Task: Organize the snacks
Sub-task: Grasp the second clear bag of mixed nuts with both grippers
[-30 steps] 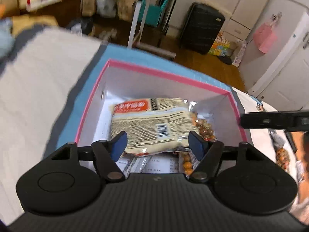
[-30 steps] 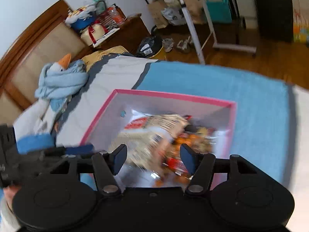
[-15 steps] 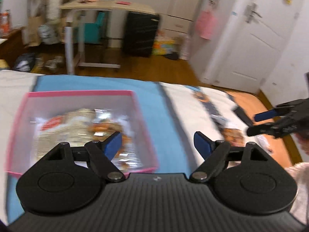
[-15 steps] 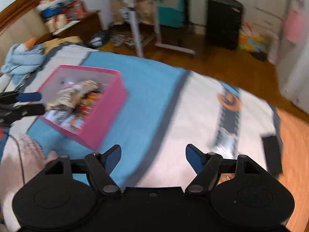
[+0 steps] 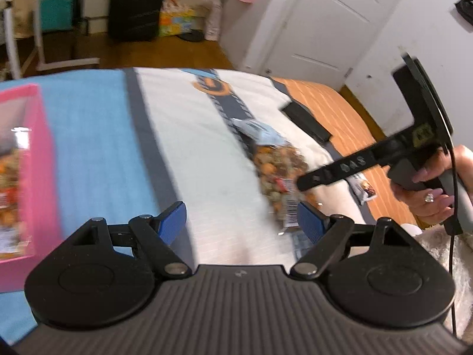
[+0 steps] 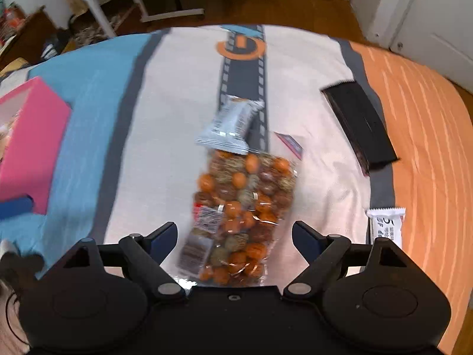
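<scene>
Right wrist view: right gripper (image 6: 235, 230) spread wide and empty over a clear bag of mixed nut snacks (image 6: 241, 216) at lower centre.
Its top edge touches a grey-blue snack packet (image 6: 232, 127); a white bar wrapper (image 6: 385, 226) lies at right, the pink box (image 6: 32, 139) at far left. Left wrist view: left gripper (image 5: 241, 222) also wide open, holding nothing, above the bedspread (image 5: 192, 148).
</scene>
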Demonstrator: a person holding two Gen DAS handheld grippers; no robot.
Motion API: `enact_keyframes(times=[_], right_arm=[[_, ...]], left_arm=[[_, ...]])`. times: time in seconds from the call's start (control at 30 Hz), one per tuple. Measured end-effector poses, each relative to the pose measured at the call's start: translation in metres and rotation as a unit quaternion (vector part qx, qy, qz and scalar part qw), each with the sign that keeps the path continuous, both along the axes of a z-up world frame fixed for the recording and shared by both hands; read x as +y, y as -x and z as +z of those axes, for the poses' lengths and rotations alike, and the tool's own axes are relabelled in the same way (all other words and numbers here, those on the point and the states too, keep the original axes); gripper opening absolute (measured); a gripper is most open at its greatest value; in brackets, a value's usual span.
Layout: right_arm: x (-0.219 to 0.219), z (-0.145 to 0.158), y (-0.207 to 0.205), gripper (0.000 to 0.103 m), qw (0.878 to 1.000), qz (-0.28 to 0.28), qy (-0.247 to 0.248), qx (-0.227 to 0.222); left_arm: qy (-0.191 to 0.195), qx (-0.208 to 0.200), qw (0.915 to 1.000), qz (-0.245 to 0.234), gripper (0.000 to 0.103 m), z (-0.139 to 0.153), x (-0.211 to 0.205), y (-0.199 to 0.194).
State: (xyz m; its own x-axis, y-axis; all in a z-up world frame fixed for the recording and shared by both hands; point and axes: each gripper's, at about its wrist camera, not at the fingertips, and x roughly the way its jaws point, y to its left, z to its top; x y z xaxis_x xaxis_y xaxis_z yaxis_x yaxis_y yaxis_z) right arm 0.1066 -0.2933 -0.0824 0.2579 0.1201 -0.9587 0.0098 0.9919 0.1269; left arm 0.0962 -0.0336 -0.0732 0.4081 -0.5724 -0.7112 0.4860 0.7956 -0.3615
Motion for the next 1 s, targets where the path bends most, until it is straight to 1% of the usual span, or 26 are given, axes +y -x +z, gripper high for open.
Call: enact_keyframes(times=[0.13, 0.23, 0.3, 0.37, 0.43, 0.53, 0.57, 0.6, 0.63, 0.67, 0.7, 0.73, 0.8, 0.87, 0.9, 0.97, 1.0], right_arm=[[-0.024, -0.017, -0.006, 0.088, 0.996, -0.055, -0.066, 0.034], [-0.034, -0.025, -0.008, 0.088, 0.989, -0.084, -0.107, 0.049], [-0.033, -0.033, -0.01, 0.088, 0.987, -0.088, -0.12, 0.063], [-0.026, -0.038, -0.013, 0.089, 0.988, -0.076, -0.112, 0.07], [-0.017, -0.043, -0.015, 0.09, 0.991, -0.061, -0.093, 0.07], [-0.008, -0.053, -0.022, 0.091, 0.993, -0.056, -0.073, 0.078], [-0.007, -0.058, -0.025, 0.093, 0.992, -0.057, -0.072, 0.082], [-0.007, -0.058, -0.025, 0.095, 0.992, -0.057, -0.072, 0.082], [-0.006, -0.064, -0.028, 0.096, 0.992, -0.064, -0.073, 0.086], [-0.003, -0.065, -0.029, 0.096, 0.992, -0.065, -0.068, 0.084], [0.0, -0.065, -0.028, 0.096, 0.993, -0.064, -0.062, 0.08], [0.005, -0.065, -0.027, 0.094, 0.994, -0.054, -0.051, 0.075], [0.012, -0.063, -0.022, 0.087, 0.996, -0.047, -0.037, 0.066], [0.014, -0.06, -0.017, 0.084, 0.996, -0.045, -0.041, 0.062], [0.015, -0.059, -0.014, 0.08, 0.996, -0.046, -0.045, 0.06], [0.017, -0.056, -0.012, 0.077, 0.996, -0.046, -0.046, 0.057], [0.021, -0.054, -0.004, 0.076, 0.996, -0.048, -0.054, 0.06]], left_arm=[[0.014, 0.012, 0.9994, -0.031, 0.082, -0.031, -0.035, -0.003], [0.007, 0.01, 0.9986, -0.051, 0.082, -0.048, -0.056, -0.006], [0.001, 0.009, 0.9982, -0.06, 0.082, -0.057, -0.068, -0.01], [-0.004, 0.018, 0.9979, -0.062, 0.082, -0.065, -0.079, -0.016], [0.004, 0.032, 0.9974, -0.064, 0.082, -0.072, -0.086, -0.023], [0.01, 0.068, 0.9965, -0.048, 0.075, -0.085, -0.093, -0.03], [0.009, 0.071, 0.9966, -0.039, 0.071, -0.087, -0.094, -0.03], [0.012, 0.067, 0.997, -0.038, 0.065, -0.087, -0.093, -0.029], [0.016, 0.063, 0.997, -0.043, 0.062, -0.086, -0.093, -0.028], [0.02, 0.065, 0.9967, -0.044, 0.059, -0.085, -0.093, -0.025], [0.018, 0.064, 0.997, -0.04, 0.059, -0.085, -0.093, -0.023], [0.015, 0.06, 0.9972, -0.041, 0.058, -0.085, -0.094, -0.021], [0.015, 0.061, 0.9971, -0.042, 0.056, -0.085, -0.094, -0.02], [0.028, 0.077, 0.9959, -0.038, 0.055, -0.085, -0.092, -0.021], [0.033, 0.085, 0.9951, -0.038, 0.054, -0.085, -0.09, -0.021], [0.032, 0.093, 0.9942, -0.043, 0.054, -0.082, -0.089, -0.018], [0.027, 0.096, 0.9939, -0.046, 0.054, -0.08, -0.089, -0.015]])
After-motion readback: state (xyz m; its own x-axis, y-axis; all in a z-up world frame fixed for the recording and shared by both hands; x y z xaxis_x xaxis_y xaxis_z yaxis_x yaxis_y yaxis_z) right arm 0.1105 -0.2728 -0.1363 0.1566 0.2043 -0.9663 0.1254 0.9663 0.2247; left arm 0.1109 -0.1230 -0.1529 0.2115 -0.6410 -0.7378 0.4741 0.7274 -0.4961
